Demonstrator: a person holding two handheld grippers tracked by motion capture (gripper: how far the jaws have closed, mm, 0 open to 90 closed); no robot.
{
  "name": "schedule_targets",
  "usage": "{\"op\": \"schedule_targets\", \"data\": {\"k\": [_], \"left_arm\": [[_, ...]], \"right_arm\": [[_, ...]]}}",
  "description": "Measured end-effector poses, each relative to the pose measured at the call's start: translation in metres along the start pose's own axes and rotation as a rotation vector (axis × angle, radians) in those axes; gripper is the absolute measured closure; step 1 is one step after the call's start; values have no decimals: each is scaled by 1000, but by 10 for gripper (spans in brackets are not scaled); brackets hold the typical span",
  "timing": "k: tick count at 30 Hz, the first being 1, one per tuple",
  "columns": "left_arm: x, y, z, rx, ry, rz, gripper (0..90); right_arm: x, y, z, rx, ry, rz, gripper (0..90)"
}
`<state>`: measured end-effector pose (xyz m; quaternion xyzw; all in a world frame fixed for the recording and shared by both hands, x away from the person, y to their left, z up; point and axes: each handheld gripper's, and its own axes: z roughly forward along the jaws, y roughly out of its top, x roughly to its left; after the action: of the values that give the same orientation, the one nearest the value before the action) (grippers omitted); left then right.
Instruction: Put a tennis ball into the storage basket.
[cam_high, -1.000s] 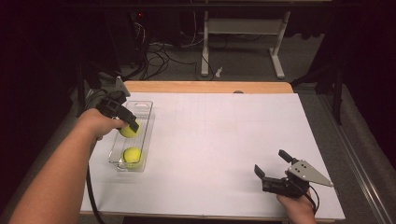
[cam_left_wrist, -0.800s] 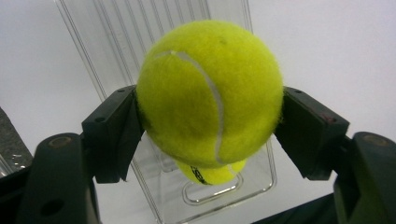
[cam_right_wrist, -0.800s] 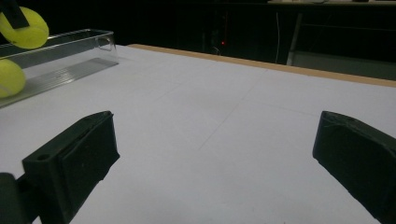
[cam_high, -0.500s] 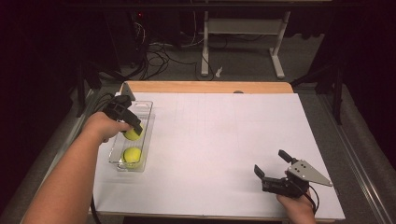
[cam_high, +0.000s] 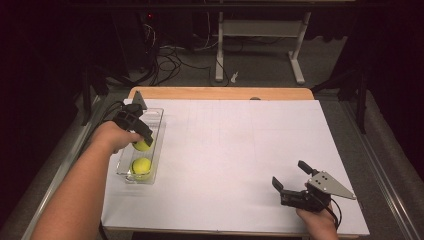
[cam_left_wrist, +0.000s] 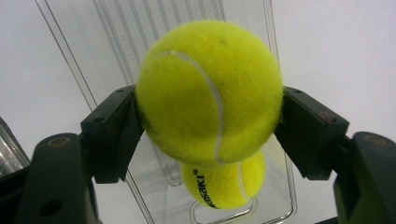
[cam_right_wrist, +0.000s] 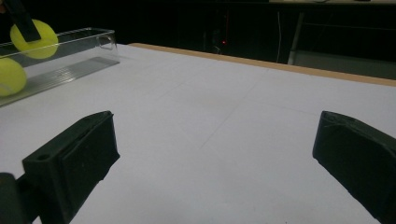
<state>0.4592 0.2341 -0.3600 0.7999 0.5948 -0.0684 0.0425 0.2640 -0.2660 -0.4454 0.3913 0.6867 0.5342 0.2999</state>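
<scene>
Since a second ago, the left tool (cam_high: 141, 139) has shifted slightly along the clear tray (cam_high: 156, 118) at the tabletop's (cam_high: 240, 145) left, clamping a tennis ball (cam_left_wrist: 209, 91) above a second ball (cam_high: 141, 165). Far right, the right tool (cam_high: 291, 179) rests wide apart.

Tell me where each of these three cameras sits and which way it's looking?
High view: above the table's near edge, looking forward and down; forearms and both grippers, left gripper, right gripper.
Left gripper view: on the left gripper, looking down at its held ball.
Right gripper view: low, facing across the table.
Shared: clear tray and second ball.
</scene>
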Motion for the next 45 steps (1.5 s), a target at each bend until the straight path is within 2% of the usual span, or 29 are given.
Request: {"op": "schedule_targets", "data": {"k": [3,11,17,20,21,22,24,25,27,31,34,45], "left_arm": [[-1,0,1,-4,16,-4,275],[1,1,5,-1,14,-9,274],[1,0,1,-23,-15,-15,274],[-1,-1,0,-14,-16,3,271],[-2,-1,-2,-26,-26,7,266],[-2,-2,-5,-37,-41,9,235],[-6,-3,-10,-48,-37,21,146],[-7,-4,-12,-54,-46,23,134],[-8,-5,-16,-67,-36,22,89],[-10,-6,-19,-66,-47,26,34],[-11,-7,-19,-62,-44,31,8],[-9,-13,-24,-80,-55,23,7]], "right_arm": [[0,0,0,0,0,1,6],[0,0,-1,0,-1,3,6],[0,-1,0,3,0,1,6],[1,0,1,3,2,1,6],[1,0,1,3,2,1,6],[1,0,0,3,2,1,6],[1,0,1,4,1,0,6],[1,0,1,3,2,0,6],[1,0,1,2,3,-1,6],[2,0,1,1,3,-3,6],[1,0,1,0,2,-4,6],[2,0,1,2,2,-6,6]]}}
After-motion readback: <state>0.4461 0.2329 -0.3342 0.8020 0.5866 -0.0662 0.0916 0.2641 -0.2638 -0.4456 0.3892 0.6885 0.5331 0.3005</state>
